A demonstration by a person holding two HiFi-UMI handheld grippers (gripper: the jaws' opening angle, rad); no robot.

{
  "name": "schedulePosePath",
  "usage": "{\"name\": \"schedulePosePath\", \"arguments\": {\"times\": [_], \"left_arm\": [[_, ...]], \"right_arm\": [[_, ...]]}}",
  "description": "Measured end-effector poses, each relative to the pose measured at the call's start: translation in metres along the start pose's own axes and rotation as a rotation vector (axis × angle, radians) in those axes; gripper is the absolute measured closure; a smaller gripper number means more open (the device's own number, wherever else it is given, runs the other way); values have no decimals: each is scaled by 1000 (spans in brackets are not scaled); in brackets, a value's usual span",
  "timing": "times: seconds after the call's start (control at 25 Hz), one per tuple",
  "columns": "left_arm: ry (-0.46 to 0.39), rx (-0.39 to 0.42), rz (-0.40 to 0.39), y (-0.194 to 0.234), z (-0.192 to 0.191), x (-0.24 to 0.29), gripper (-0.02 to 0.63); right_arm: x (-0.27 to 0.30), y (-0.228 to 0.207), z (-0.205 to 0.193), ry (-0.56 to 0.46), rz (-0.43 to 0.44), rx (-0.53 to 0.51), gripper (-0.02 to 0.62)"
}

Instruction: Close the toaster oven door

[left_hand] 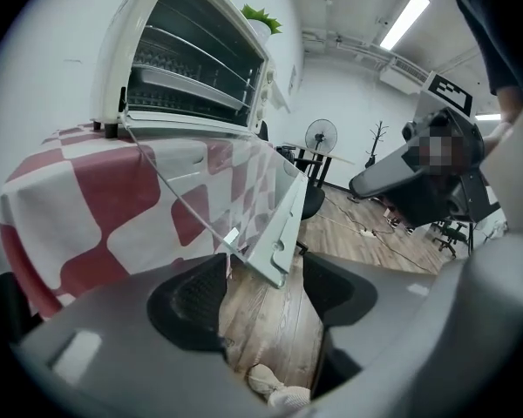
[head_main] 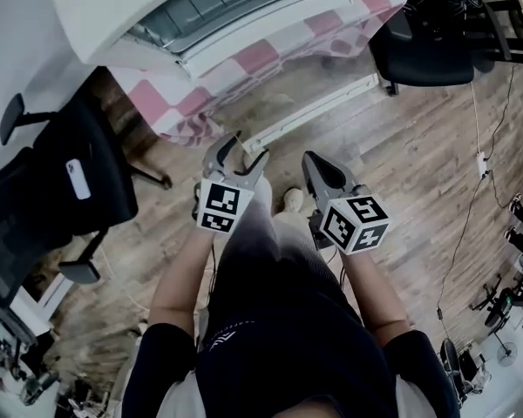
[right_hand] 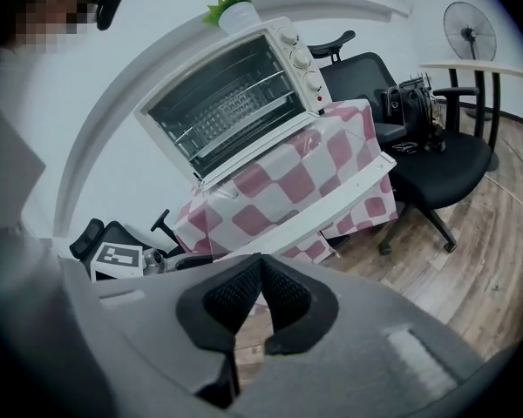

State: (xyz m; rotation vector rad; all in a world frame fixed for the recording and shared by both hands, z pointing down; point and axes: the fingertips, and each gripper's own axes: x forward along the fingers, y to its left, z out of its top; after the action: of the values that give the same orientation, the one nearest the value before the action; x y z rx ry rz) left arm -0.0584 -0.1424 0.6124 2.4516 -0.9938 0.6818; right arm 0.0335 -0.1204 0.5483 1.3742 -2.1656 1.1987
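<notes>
Left tool [head_main: 249, 146] jaws apart just short of the open toaster oven door [left_hand: 286, 222]; right tool [right_hand: 261, 268] jaws together.

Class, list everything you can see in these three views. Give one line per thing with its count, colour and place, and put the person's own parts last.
tablecloth: one, red-and-white checks, top middle of the head view
toaster oven: one, white, on the tablecloth
oven door: one, white-framed glass, open, jutting past the cloth's front
plant: one, green, on top of the oven
office chairs: two, black, either side of the tablecloth
fan: one, dark, standing at the back of the room
floor: one, brown wood planks
left gripper: one, grey, jaws apart, empty, pointed at the door's edge
right gripper: one, grey, jaws together, empty, beside the left gripper
</notes>
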Motion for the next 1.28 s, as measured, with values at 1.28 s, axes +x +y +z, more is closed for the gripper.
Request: {"name": "schedulePosePath", "arguments": {"times": [1.28], "left_arm": [[-80, -7, -132, -11, 23, 29, 316]], "right_arm": [[-8, -14, -6, 31, -15, 10, 592]]}}
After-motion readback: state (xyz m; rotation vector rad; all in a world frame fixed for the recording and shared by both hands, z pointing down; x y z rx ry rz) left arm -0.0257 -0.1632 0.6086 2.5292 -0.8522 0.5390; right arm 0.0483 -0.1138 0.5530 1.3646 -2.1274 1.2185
